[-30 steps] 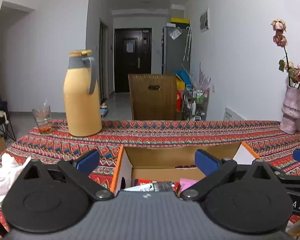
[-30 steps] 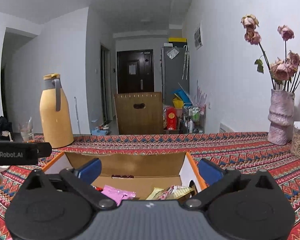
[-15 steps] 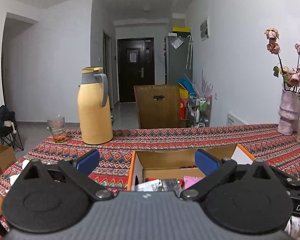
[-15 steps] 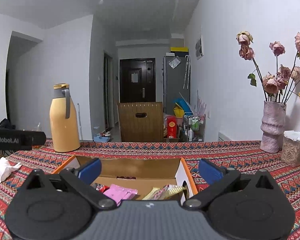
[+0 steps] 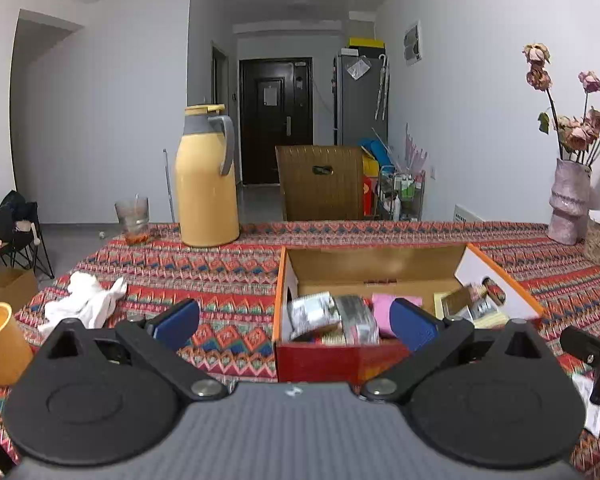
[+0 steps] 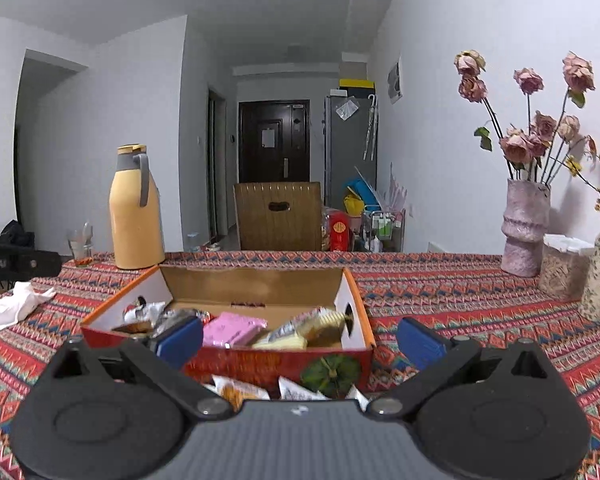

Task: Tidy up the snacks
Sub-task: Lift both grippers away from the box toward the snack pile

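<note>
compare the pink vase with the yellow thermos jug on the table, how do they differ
1. The yellow thermos jug is smooth and plain; the pink vase has a rough, ridged surface.
2. The jug is closed with a lid and has a grey handle; the vase is open-topped and holds dried roses.
3. The jug stands at the table's left side, the vase at the right by the wall.

Both stand upright on the patterned tablecloth, beyond the snack box.

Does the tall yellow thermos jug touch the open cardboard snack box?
Apart. In the left wrist view, a strip of patterned tablecloth lies between the tall yellow thermos jug and the open cardboard snack box.
</note>
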A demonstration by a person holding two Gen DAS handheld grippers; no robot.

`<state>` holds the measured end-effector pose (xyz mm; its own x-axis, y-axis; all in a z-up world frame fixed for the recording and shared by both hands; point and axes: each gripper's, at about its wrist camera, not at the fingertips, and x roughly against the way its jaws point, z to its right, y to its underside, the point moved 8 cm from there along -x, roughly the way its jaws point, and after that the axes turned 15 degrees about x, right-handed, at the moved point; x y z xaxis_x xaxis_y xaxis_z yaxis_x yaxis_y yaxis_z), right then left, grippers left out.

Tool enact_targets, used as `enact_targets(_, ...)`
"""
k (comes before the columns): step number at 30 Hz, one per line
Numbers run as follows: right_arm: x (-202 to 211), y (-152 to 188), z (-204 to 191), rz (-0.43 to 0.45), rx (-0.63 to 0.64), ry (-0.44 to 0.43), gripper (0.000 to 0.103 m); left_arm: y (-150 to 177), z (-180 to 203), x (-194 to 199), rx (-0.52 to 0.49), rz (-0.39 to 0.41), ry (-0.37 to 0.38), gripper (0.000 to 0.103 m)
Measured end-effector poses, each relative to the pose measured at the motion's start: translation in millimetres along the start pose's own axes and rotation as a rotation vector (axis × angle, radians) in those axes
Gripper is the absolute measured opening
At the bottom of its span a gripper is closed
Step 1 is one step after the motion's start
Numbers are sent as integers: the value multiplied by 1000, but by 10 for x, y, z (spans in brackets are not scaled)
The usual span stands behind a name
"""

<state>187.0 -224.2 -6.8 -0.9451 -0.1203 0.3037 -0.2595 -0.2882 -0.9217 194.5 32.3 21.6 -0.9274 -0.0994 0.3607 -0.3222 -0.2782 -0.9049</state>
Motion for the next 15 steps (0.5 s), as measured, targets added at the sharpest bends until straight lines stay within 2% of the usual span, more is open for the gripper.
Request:
enact_targets(8, 205, 269, 23, -25, -18, -14, 103, 270, -93, 143, -7, -41, 6, 103)
enact_targets(15, 266, 502, 16, -61, -41, -22, 103, 597, -100, 201, -17, -115, 27, 103)
